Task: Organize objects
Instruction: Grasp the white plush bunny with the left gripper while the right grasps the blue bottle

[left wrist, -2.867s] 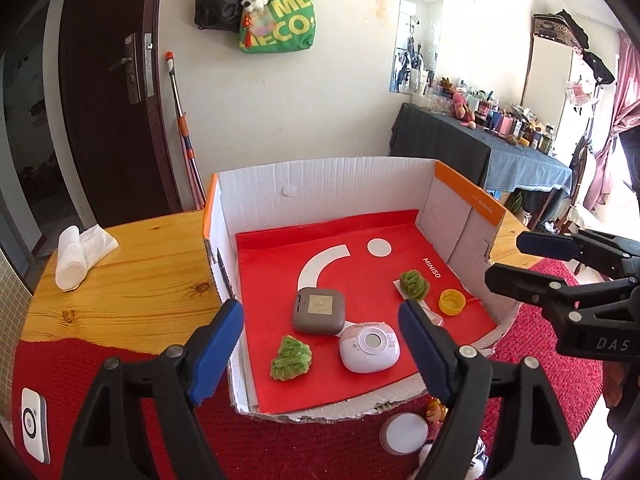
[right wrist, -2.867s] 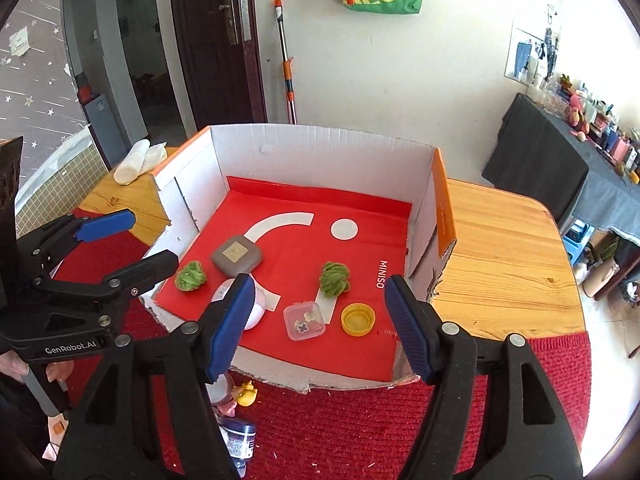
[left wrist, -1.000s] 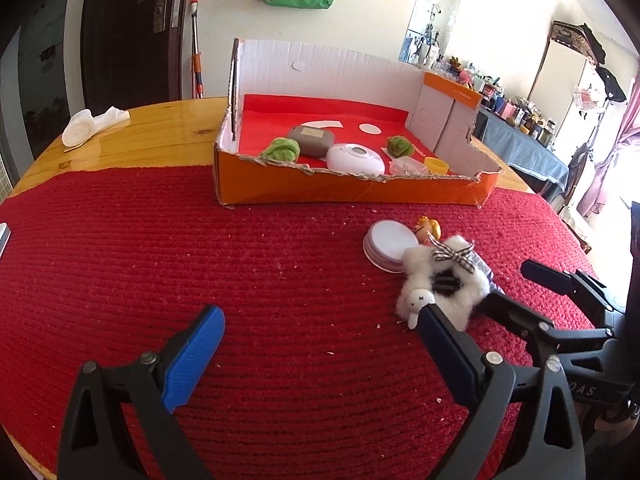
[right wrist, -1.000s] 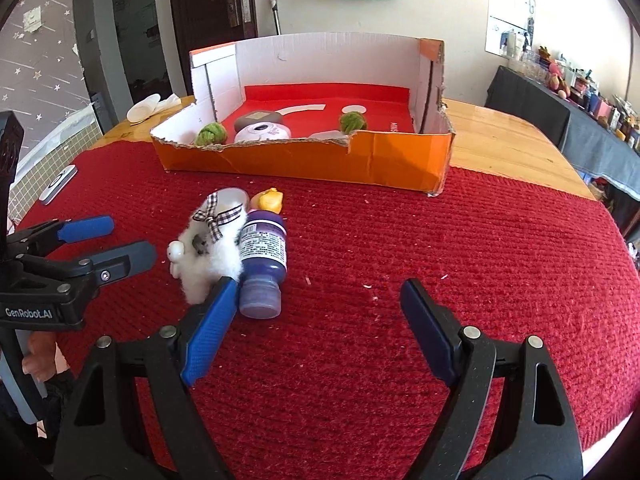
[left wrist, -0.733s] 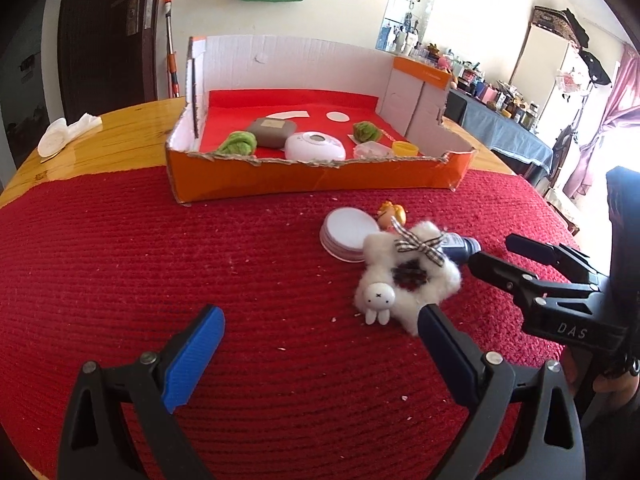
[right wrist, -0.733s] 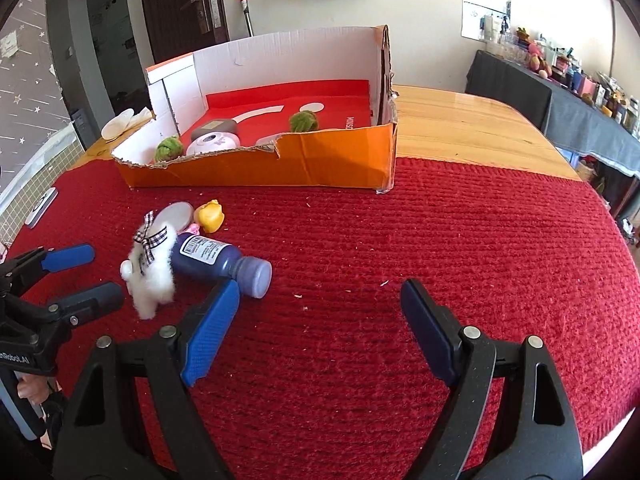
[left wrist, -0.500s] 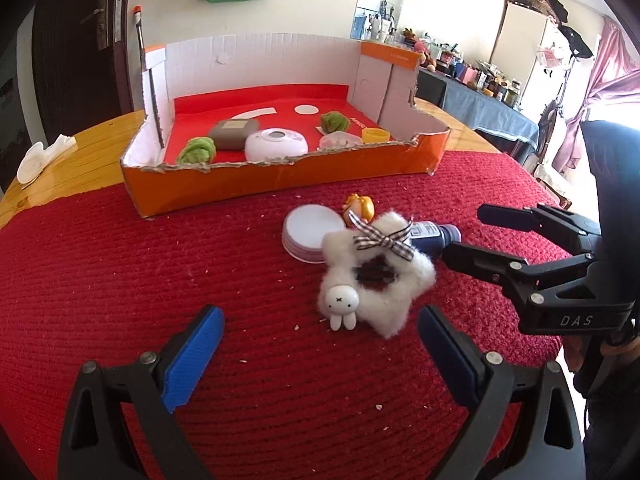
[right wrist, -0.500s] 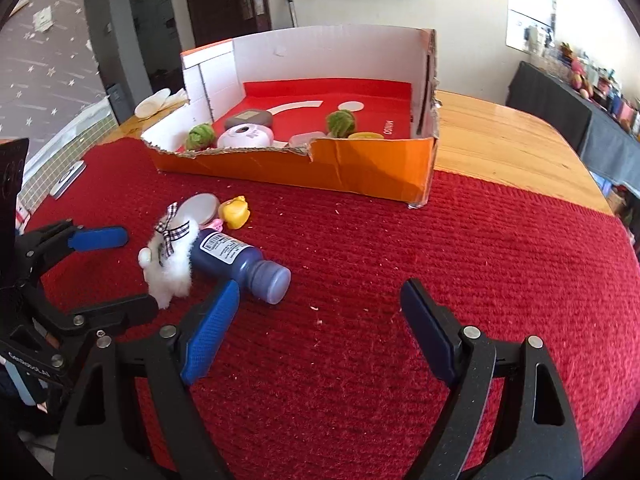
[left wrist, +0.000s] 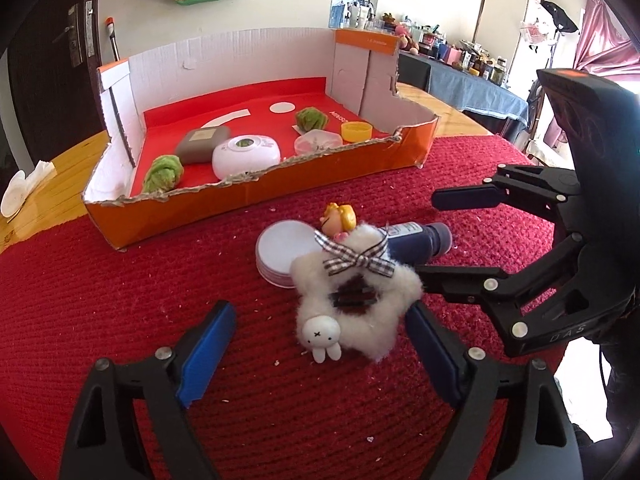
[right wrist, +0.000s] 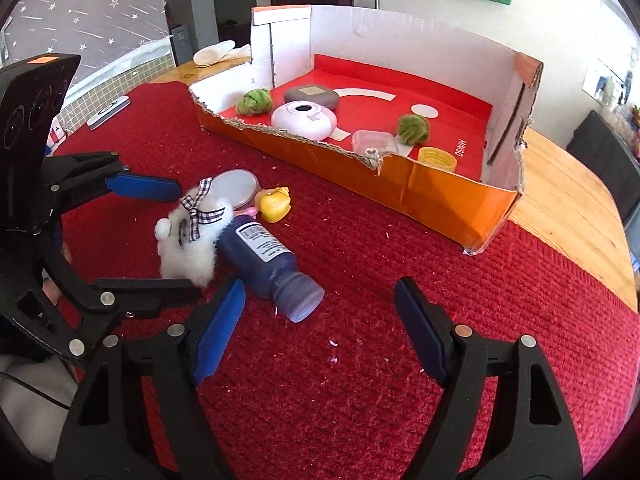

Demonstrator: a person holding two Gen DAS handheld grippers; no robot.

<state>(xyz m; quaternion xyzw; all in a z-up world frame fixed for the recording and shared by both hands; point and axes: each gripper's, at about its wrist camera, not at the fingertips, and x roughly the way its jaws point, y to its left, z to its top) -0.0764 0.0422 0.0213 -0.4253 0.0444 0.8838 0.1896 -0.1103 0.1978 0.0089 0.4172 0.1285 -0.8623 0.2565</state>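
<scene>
Red mat (left wrist: 100,300): I see crumbs, nothing gripped.
Left gripper (left wrist: 316,350): my jaws closing, not yet touching the white plush hair clip (left wrist: 356,300) between them.
Right gripper (right wrist: 320,330): closing, the blue bottle (right wrist: 264,256) cap just short of its fingers.
Risk: I judge plush squashes, slips; bottle may roll, nudging the round tin (left wrist: 284,250).
Orange box (left wrist: 240,196): beyond, holding sorted items.

- The left gripper (left wrist: 316,354) fills the bottom of its own wrist view, tilted downward, blue-padded jaws closing but still spread apart.
- The right gripper (right wrist: 320,332) sits at the bottom of its view, likewise angled down, jaws closing, pads gripping nothing.
- Each appears at the other view's side edge.
</scene>
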